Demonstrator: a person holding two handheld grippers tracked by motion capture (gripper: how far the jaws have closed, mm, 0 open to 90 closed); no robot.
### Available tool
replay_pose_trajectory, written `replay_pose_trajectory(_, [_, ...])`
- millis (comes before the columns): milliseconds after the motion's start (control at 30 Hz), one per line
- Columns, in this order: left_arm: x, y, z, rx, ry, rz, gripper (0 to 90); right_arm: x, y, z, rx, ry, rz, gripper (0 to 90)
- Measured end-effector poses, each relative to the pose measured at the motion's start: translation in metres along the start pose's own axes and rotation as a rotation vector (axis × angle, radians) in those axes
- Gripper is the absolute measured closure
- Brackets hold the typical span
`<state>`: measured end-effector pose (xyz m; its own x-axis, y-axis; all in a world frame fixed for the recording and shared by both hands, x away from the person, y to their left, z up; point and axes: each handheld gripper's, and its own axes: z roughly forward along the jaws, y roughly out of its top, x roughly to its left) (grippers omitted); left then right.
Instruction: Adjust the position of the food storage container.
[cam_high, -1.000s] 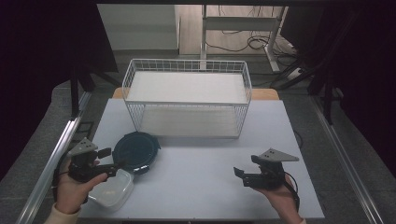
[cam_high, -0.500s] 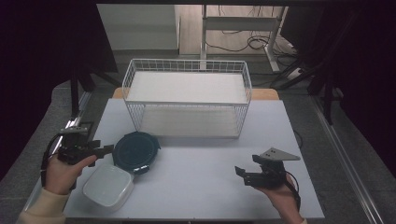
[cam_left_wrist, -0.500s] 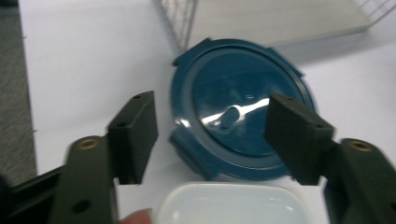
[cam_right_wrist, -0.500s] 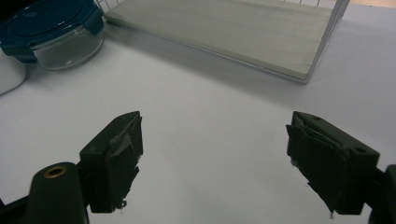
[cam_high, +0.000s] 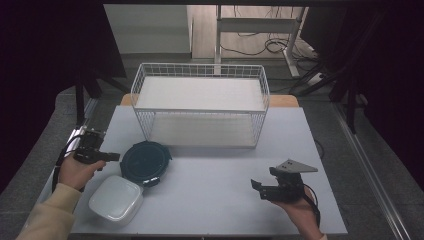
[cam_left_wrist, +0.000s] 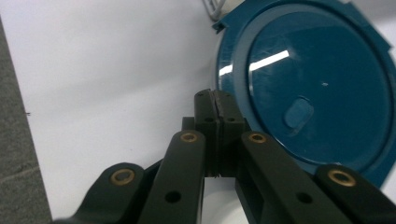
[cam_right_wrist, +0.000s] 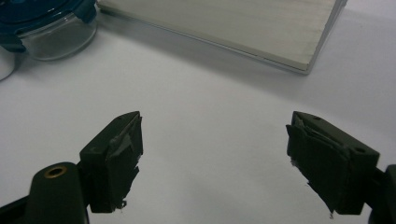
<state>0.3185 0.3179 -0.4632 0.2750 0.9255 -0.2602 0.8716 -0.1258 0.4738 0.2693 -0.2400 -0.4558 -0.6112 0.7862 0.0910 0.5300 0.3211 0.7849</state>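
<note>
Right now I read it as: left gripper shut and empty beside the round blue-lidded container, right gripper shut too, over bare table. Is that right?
Not quite. The right gripper is open: the right gripper view shows its jaws standing wide apart with bare table between them. The rest holds: the left gripper is shut on nothing beside the round blue-lidded container.

my left gripper (cam_high: 111, 157), low at about eight o'clock, points toward three o'clock with its jaws just closed flat together on nothing, while my right gripper (cam_high: 256, 189) rests at about five o'clock, pointing toward nine o'clock, jaws wide apart and empty.
</note>
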Motion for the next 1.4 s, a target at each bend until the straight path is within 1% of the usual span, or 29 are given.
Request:
replay_pose_trajectory(167, [0.002,0.003,0.009,0.025,-0.003,-0.012,90.0,-0.001,-0.001,0.001,0.001,-0.003,0.000,18.0])
replay_pose_trajectory(300, [0.000,0.007,0.012,0.037,-0.002,-0.005,90.0,-0.001,-0.001,0.001,0.006,-0.003,0.001,18.0])
replay_pose_trajectory(367, [-0.001,0.008,0.014,0.042,0.013,0.001,90.0,0.000,-0.002,0.002,0.008,-0.003,-0.002,18.0])
replay_pose_trajectory(467, [0.000,0.010,0.017,0.051,0.013,-0.009,90.0,0.000,-0.002,0.003,0.009,-0.003,-0.004,18.0])
replay_pose_trajectory(600, [-0.001,0.011,0.021,0.064,0.033,0.001,90.0,-0.001,-0.002,0.003,0.011,-0.004,-0.002,18.0])
replay_pose_trajectory(700, [-0.004,0.013,0.023,0.072,0.047,-0.009,90.0,-0.002,-0.002,0.003,0.011,0.004,0.008,18.1])
replay_pose_trajectory(733, [-0.004,0.013,0.023,0.075,0.050,-0.007,90.0,-0.002,-0.002,0.003,0.010,0.013,0.012,18.2])
replay_pose_trajectory(867, [-0.008,0.016,0.024,0.076,0.048,0.001,90.0,-0.001,-0.002,0.004,0.007,0.012,0.008,18.4])
replay_pose_trajectory(900, [-0.012,0.018,0.025,0.083,0.043,0.009,90.0,0.000,-0.002,0.005,0.006,0.015,0.006,18.4])
replay_pose_trajectory(967, [-0.014,0.019,0.026,0.085,0.038,0.015,90.0,0.000,-0.002,0.005,0.006,0.015,0.007,18.5])
replay_pose_trajectory(1067, [-0.023,0.021,0.030,0.089,0.007,0.023,90.0,-0.001,-0.002,0.005,0.009,0.011,0.007,18.5])
replay_pose_trajectory(1100, [-0.026,0.022,0.031,0.095,0.002,0.033,90.0,-0.002,-0.003,0.005,0.009,0.011,0.009,18.5])
replay_pose_trajectory(1233, [-0.040,0.027,0.035,0.099,0.008,0.066,90.0,-0.003,-0.003,0.005,0.010,0.010,0.009,18.5])
replay_pose_trajectory(1333, [-0.049,0.031,0.038,0.109,0.001,0.091,90.0,-0.003,-0.003,0.004,0.008,0.010,0.007,18.5])
replay_pose_trajectory(1400, [-0.053,0.033,0.039,0.115,-0.005,0.100,90.0,-0.003,-0.003,0.004,0.008,0.009,0.010,18.6])
